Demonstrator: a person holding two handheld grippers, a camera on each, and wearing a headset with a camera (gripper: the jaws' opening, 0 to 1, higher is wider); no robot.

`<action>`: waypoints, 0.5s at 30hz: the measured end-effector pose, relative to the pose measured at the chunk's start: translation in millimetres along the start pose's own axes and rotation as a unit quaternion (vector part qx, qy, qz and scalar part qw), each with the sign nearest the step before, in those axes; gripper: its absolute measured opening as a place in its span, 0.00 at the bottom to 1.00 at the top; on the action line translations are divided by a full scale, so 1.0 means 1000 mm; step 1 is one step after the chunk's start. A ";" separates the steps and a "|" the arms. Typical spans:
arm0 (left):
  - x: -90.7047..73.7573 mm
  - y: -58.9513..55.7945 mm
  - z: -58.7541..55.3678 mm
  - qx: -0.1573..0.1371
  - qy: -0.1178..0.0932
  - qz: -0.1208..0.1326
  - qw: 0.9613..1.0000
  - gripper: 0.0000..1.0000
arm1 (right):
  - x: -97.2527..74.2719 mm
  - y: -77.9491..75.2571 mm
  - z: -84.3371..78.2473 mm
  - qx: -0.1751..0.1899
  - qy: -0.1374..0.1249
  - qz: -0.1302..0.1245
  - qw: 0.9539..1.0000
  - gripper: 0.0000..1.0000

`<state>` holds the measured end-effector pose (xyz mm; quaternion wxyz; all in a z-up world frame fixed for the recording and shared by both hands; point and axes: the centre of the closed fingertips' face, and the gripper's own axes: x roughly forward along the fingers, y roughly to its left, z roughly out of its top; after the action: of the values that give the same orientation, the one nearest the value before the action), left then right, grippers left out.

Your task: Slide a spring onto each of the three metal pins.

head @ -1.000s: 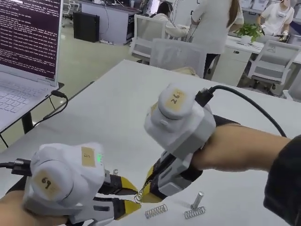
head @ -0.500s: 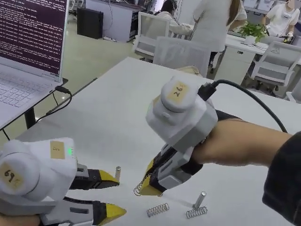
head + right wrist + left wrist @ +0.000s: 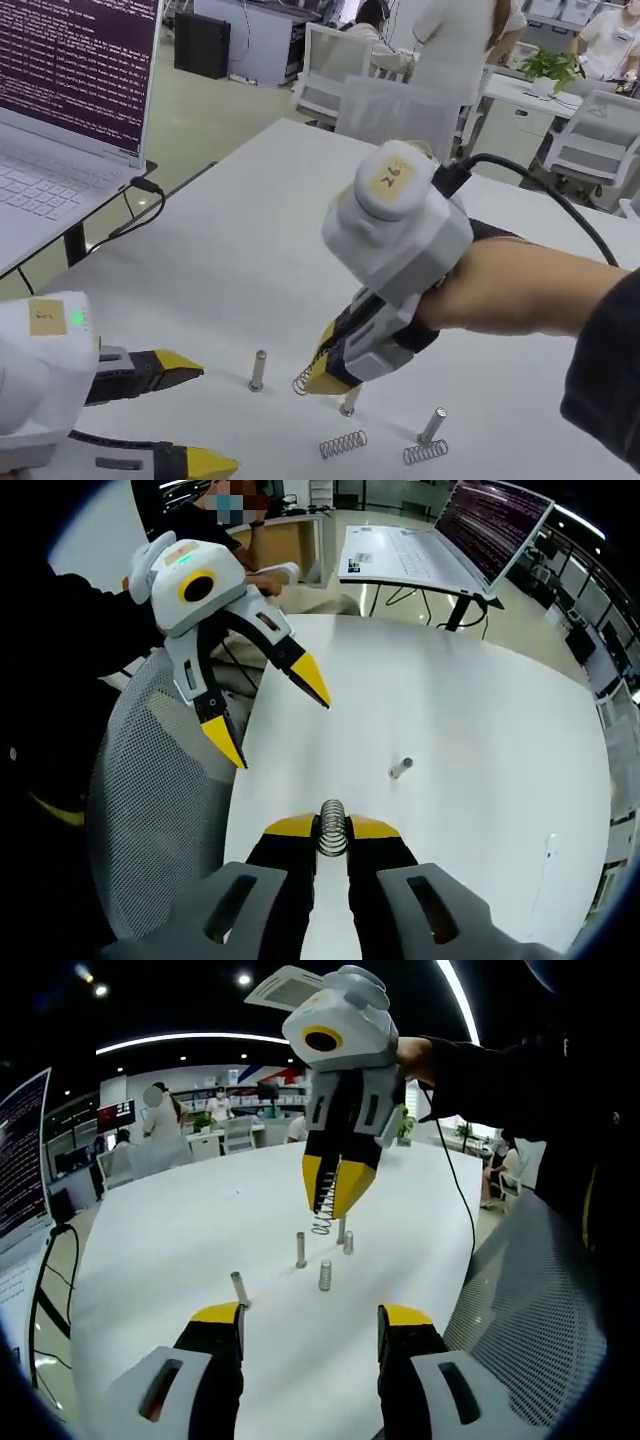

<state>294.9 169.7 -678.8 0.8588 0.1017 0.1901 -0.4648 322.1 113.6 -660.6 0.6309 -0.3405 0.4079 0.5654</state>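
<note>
Table white, holds all the work. Left gripper has pulled back to lower left of head view, jaws wide apart, holding nothing. Right gripper at centre, jaws squeezed on spring, tip now between left pin and middle pin. Third pin lower right. Loose spring and second loose spring lie along bottom. No pin wears a spring yet; way looks clear for first one.
</note>
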 end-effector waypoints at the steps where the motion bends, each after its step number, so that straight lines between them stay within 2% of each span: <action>1: -0.001 0.001 -0.002 -0.004 0.002 0.005 1.000 0.52 | 0.000 -0.001 0.001 0.002 -0.002 0.001 1.000 0.08; 3: -0.002 0.002 -0.005 -0.012 0.002 0.008 1.000 0.57 | 0.000 -0.003 0.002 0.003 -0.003 0.000 1.000 0.08; 7: -0.004 0.001 -0.008 -0.023 -0.003 0.009 1.000 0.62 | -0.001 -0.008 0.004 0.001 -0.003 -0.002 1.000 0.08; 15: 0.000 -0.010 -0.009 -0.028 -0.020 -0.006 0.999 0.76 | 0.002 -0.022 0.016 -0.007 -0.006 -0.004 1.000 0.08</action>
<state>284.2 167.5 -686.8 0.8622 0.0670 0.1863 -0.4663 345.6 125.8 -656.6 0.6330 -0.3431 0.3988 0.5680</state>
